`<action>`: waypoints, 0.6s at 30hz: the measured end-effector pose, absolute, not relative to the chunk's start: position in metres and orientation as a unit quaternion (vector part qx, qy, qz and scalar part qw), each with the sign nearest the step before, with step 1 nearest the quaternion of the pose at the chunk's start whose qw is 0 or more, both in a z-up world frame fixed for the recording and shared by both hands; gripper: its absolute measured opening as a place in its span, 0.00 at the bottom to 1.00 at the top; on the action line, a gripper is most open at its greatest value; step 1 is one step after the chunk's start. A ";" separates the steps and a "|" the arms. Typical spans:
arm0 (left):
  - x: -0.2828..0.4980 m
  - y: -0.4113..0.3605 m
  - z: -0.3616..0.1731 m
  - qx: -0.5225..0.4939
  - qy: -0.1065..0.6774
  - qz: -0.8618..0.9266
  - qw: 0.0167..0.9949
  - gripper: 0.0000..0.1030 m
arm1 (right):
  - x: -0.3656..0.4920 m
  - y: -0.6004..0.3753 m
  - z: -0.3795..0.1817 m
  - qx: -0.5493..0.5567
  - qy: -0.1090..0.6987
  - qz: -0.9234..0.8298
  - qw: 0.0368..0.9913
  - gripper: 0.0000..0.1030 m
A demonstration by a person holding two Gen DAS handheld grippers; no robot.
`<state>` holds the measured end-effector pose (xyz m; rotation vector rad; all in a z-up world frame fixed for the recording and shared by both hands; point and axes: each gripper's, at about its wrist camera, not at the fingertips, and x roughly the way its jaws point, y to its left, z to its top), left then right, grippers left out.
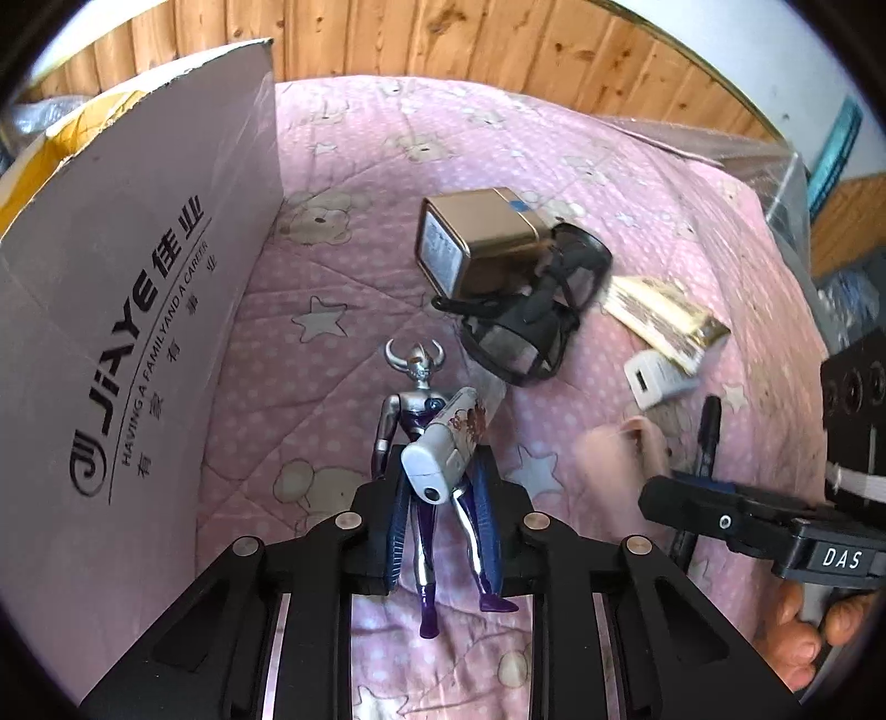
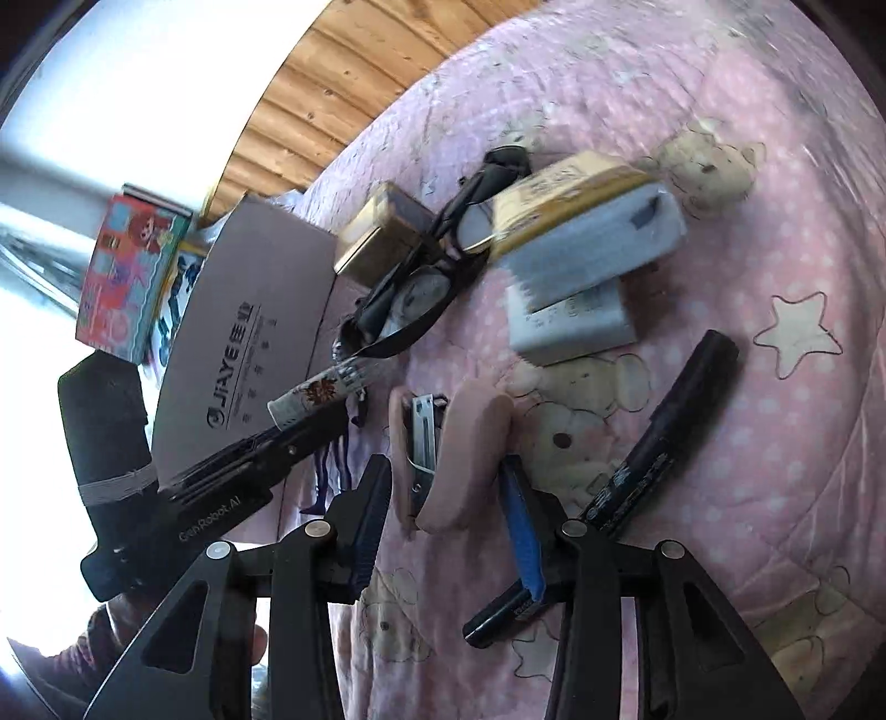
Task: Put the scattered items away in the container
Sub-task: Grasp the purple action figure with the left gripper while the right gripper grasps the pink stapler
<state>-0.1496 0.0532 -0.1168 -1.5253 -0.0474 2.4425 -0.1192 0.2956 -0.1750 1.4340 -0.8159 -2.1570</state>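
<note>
Here, on the pink quilt (image 1: 387, 166), a narrow pinch by the left gripper (image 1: 437, 487) on the near end of the white tube (image 1: 448, 437), pads tight against its sides. Slanted across the chest of the toy figure (image 1: 412, 387), that tube, with the figure flat on its back, horned silver head away from the camera and purple legs running back between the same two fingers. Just left of all this, the tall printed flap of the cardboard box (image 1: 138, 304), upright and near but not touching the figure. Further up the quilt, a gold tin (image 1: 476, 238) on its side, leaning on black glasses (image 1: 531, 321); right of those, a yellow packet (image 1: 664, 321) over a white adapter (image 1: 659, 382). From the right wrist view, wide-set jaws on the right gripper (image 2: 448, 487), with the pink stapler (image 2: 448, 454) between them, blurred, close to both pads; hard to tell any contact, no clear squeeze. Just right of that, a black marker (image 2: 670, 432) lying slantwise on the quilt, its lower end behind the blue-padded finger. Behind everything, a wooden wall (image 1: 498, 44). At the lower right of the left view, a hand (image 1: 797, 637) around the right tool's grip.
</note>
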 end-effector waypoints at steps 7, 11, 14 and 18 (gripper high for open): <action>-0.136 0.051 -0.103 -0.495 0.005 0.859 0.133 0.22 | -0.106 0.253 -0.147 0.478 -0.072 -0.857 0.182 0.21; -0.126 0.049 -0.102 -0.488 0.010 0.859 0.153 0.22 | -0.101 0.246 -0.146 0.477 -0.053 -0.855 0.198 0.22; -0.128 0.051 -0.104 -0.492 0.000 0.855 0.167 0.23 | -0.113 0.242 -0.150 0.483 -0.086 -0.849 0.194 0.26; -0.133 0.054 -0.110 -0.506 -0.020 0.845 0.174 0.29 | -0.125 0.247 -0.162 0.491 -0.135 -0.840 0.188 0.39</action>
